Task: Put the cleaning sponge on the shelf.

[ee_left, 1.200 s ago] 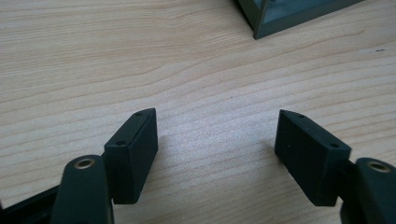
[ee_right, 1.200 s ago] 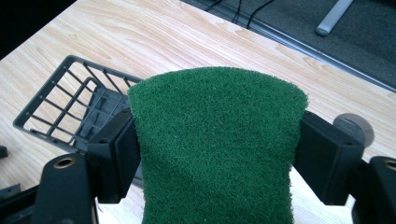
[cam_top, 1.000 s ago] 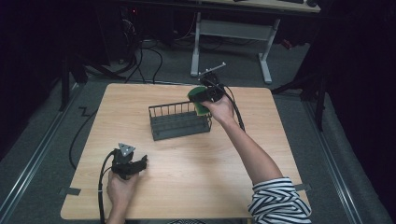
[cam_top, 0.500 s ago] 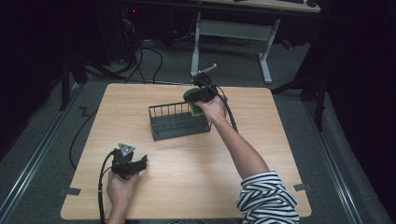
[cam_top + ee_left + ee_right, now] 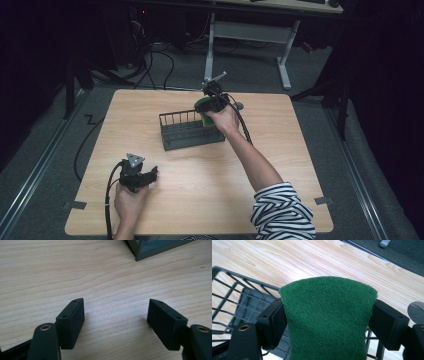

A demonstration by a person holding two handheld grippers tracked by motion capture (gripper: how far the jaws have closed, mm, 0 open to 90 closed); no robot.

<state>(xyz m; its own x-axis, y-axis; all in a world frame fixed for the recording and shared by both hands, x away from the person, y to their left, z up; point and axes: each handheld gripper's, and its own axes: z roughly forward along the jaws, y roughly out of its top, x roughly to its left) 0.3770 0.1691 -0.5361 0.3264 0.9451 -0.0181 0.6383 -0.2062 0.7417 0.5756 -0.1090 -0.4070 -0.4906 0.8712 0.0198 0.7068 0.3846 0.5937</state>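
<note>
Sponge: green sponge (image 5: 327, 317) squeezed between the right gripper's (image 5: 207, 106) jaws, held over the right far corner of the wire basket (image 5: 187, 134).
Basket: dark, mid-table, towards the far side.
Left gripper: left gripper (image 5: 115, 322) jaws spread wide, holding nothing, low over the bare wooden table (image 5: 300, 150), near left.

Table (image 5: 200, 200) evenly lit from above, surroundings dark; high view soft, gripper views sharp, shadows faint.
</note>
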